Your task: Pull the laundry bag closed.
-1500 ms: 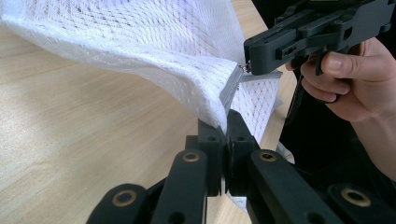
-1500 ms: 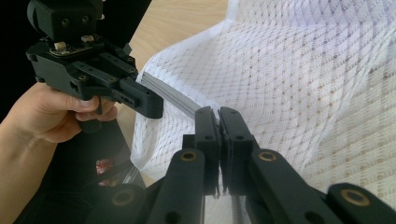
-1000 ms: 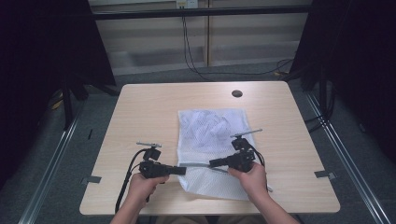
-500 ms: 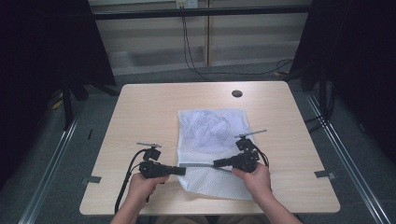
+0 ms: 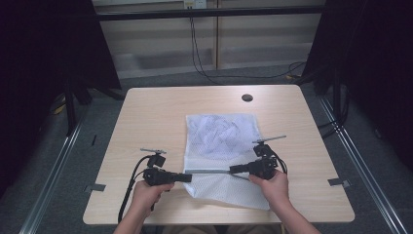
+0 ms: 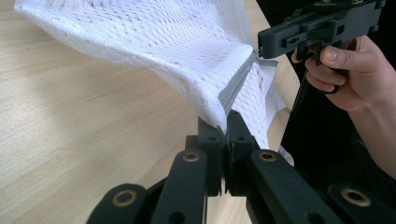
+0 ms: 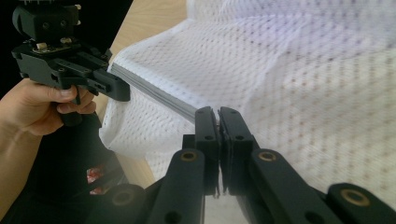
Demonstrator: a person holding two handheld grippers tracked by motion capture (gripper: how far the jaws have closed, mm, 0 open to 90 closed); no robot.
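Both grippers are locked onto the white mesh bag point(image 5: 221, 146), which lies near the middle of the wooden surface point(image 5: 151, 112), its near end lifted off the wood between the two hands. The left gripper point(image 5: 189, 177) comes in from the left with its fingers closed tight on one end of the grey zipper strip point(image 5: 210, 172); in the left gripper view those fingers point(image 6: 211, 135) pinch the mesh right where the zipper point(image 6: 236, 84) meets them. The right gripper point(image 5: 234, 169) faces it from the other side, its fingers also clamped shut on the far end of that same strip, and in the right gripper view its fingers point(image 7: 208, 122) bite the zipper point(image 7: 154, 91) as it runs off toward the opposite gripper point(image 7: 119, 91). The zipper is pulled into a straight line between the two, with the mesh bag point(image 7: 303, 84) draping away from it. A small dark round hole point(image 5: 247, 97) sits at the far edge of the surface, well apart from the bag.
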